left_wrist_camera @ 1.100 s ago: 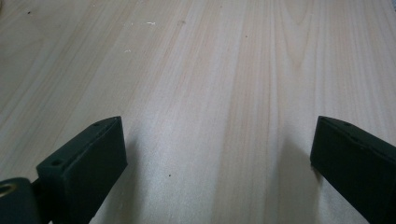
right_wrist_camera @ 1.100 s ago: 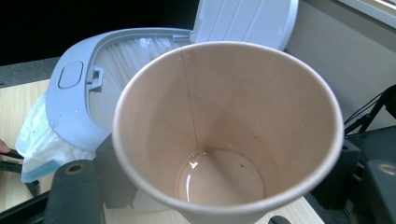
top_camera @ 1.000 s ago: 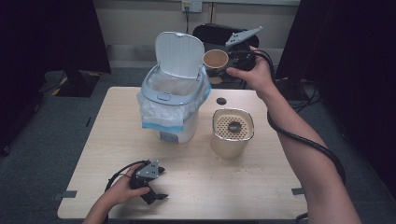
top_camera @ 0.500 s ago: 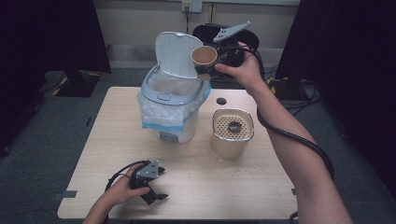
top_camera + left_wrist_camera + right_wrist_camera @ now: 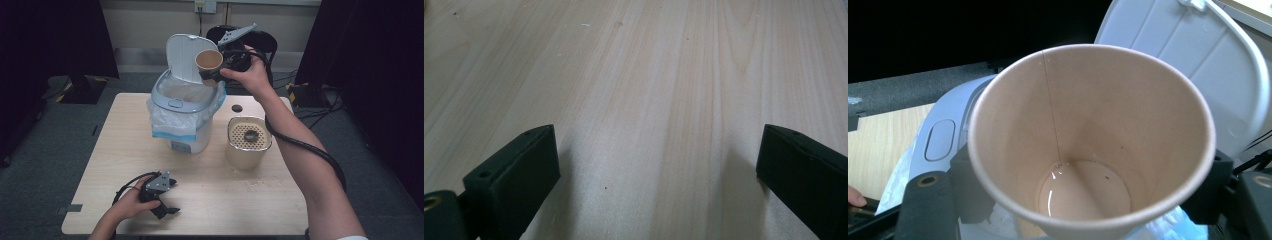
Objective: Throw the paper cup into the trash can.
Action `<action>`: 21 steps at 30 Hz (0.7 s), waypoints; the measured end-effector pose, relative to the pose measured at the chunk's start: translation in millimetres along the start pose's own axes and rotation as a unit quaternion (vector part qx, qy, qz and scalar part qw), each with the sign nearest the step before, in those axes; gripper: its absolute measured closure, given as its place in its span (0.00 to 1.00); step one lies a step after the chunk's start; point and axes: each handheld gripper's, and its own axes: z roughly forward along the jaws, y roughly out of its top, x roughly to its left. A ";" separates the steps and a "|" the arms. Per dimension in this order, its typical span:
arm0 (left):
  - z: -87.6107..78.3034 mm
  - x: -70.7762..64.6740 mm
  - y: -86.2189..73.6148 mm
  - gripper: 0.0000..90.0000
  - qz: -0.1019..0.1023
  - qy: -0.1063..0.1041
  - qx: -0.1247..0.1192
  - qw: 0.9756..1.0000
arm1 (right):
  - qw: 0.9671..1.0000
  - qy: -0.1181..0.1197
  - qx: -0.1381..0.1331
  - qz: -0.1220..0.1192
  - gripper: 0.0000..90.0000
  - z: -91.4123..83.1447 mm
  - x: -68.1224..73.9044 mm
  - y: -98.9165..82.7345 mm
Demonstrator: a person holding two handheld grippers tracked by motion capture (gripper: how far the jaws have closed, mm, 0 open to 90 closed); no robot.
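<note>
We are looking down on a pale wooden surface (image 5: 120, 150) from the person's side. Our right gripper (image 5: 216, 74) is raised above the far edge of the surface, and its jaws are grasping a tan paper cup (image 5: 208, 61) by its sides. The cup is tipped so that its open mouth is facing toward us, and it is hovering just in front of the raised white lid (image 5: 182, 55) of a small white bin (image 5: 187, 117), over the bin's opening. In the right gripper view we are seeing straight into the paper cup (image 5: 1088, 140), where a thin film of clear liquid (image 5: 1083, 192) is pooling at the bottom, with the bin's lid (image 5: 1193, 70) behind it and the black jaws pressing on either side of the cup wall. The bin is standing near the middle of the surface and is lined with a clear plastic bag (image 5: 165, 120) folded over its rim. Just to the right of the bin, a beige round container (image 5: 247, 145) with a perforated top is standing. Our left gripper (image 5: 162, 200) is resting near the front edge of the surface, well apart from the bin, with its jaws released and standing wide over bare wood and nothing between them, as the left gripper view is showing.
</note>
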 end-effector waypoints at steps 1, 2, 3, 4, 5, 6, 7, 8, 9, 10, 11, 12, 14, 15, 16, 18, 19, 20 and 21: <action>0.0 0.0 0.0 0.03 0.000 0.000 0.000 1.000 | 1.000 0.001 0.000 -0.002 0.28 1.5 0.6 0.6; 0.0 0.0 0.0 0.03 0.000 0.000 0.000 1.000 | 1.000 0.000 0.001 -0.003 0.28 3.2 1.2 1.1; 0.0 0.0 0.0 0.03 0.000 0.000 0.000 1.000 | 1.000 -0.001 0.002 -0.004 0.28 4.8 1.8 1.4; 0.0 0.0 0.0 0.03 0.000 0.000 0.000 1.000 | 1.000 0.000 0.002 -0.003 0.28 6.4 2.1 1.6; 0.0 0.0 0.0 0.03 0.000 0.000 0.000 1.000 | 1.000 0.001 0.002 -0.003 0.28 8.0 2.3 1.8; 0.0 0.0 0.0 0.03 0.000 0.000 0.000 1.000 | 1.000 0.000 0.002 -0.003 0.28 9.6 2.7 1.9; 0.0 0.0 0.0 0.03 0.000 0.000 0.000 1.000 | 1.000 0.002 0.000 -0.003 0.28 11.0 2.9 2.1; 0.0 0.0 0.0 0.03 0.000 0.000 0.000 1.000 | 1.000 0.002 0.000 -0.002 0.28 12.8 3.2 2.4; 0.0 0.0 0.0 0.03 0.000 0.000 0.000 1.000 | 1.000 0.002 -0.001 -0.002 0.28 14.4 3.4 2.6; 0.0 0.0 0.0 0.03 0.000 0.000 0.000 1.000 | 1.000 0.003 0.000 -0.002 0.28 15.5 3.6 2.8; 0.0 0.0 0.0 0.03 0.000 0.000 0.000 1.000 | 1.000 0.003 -0.001 -0.002 0.28 17.2 3.7 3.1; 0.0 0.0 0.0 0.03 0.000 0.000 0.000 1.000 | 1.000 0.003 -0.001 -0.001 0.28 18.3 3.9 3.2; 0.1 0.0 0.0 0.03 0.001 0.000 0.000 1.000 | 1.000 0.004 0.000 -0.002 0.28 21.3 4.3 3.7; -0.2 0.0 0.3 0.03 0.003 0.002 0.004 1.000 | 1.000 0.005 0.000 -0.001 0.28 23.4 4.7 3.7; -0.1 -0.2 0.3 0.03 0.002 0.001 0.004 1.000 | 1.000 0.005 0.001 -0.001 0.28 24.8 4.9 3.7; 0.0 -0.1 0.3 0.02 0.003 0.000 0.004 1.000 | 1.000 0.007 0.002 -0.001 0.28 28.4 5.7 3.4; 0.0 -0.3 0.3 0.02 0.002 0.001 0.004 1.000 | 1.000 0.008 0.004 -0.002 0.28 30.5 6.1 3.1; -0.1 -0.1 0.3 0.02 0.003 0.001 0.005 1.000 | 1.000 0.009 0.006 -0.004 0.28 32.5 7.0 2.8; 0.1 -0.1 0.3 0.02 0.003 -0.001 0.004 1.000 | 1.000 0.012 0.006 -0.004 0.28 34.5 7.7 2.3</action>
